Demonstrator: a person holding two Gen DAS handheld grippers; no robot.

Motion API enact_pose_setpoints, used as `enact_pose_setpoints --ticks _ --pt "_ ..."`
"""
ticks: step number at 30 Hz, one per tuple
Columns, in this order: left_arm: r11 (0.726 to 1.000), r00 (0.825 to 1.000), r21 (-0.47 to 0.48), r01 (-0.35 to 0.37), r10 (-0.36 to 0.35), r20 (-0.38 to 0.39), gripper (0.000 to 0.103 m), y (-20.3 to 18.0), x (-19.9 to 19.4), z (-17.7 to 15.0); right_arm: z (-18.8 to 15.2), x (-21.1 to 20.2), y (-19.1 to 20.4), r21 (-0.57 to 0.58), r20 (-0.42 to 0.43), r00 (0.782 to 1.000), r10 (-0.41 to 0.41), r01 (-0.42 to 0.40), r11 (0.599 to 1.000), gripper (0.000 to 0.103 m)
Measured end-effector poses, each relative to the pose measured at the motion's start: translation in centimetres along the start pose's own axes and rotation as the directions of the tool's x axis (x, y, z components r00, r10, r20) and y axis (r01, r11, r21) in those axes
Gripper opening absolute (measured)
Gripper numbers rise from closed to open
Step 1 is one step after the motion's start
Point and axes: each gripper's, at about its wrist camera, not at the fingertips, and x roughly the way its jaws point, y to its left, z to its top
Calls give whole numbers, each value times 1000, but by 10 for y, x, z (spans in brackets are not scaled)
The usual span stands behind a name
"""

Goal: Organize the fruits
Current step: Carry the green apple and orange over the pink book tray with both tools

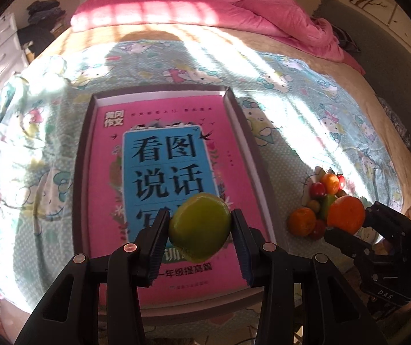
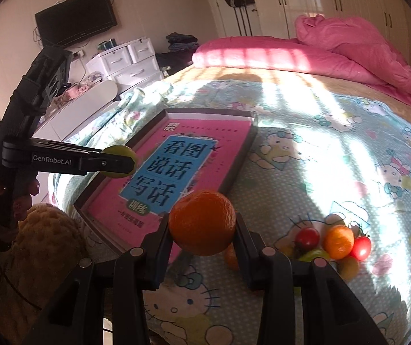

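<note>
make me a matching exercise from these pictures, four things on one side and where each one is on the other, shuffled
Things:
1. round green fruit
2. large round orange fruit
3. pink book with blue title panel
4. small red tomato

Places:
A. inside the shallow dark-rimmed box
B. in the fruit pile on the cartoon-cat bedsheet
C. between the fingers of the left tool
D. between the fingers of the right tool

Pairs: 1-C, 2-D, 3-A, 4-B
</note>
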Motion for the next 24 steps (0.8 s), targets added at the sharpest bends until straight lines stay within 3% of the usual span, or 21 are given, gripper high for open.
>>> enact_pose_setpoints --ticks 7,24 --pt "995 1000 -95 -11 11 7 44 33 -2 -16 0 13 24 -43 -28 999 36 -37 998 40" --pt "982 998 -177 -64 60 -26 44 68 21 -42 -10 52 58 -112 -140 989 39 -54 992 40"
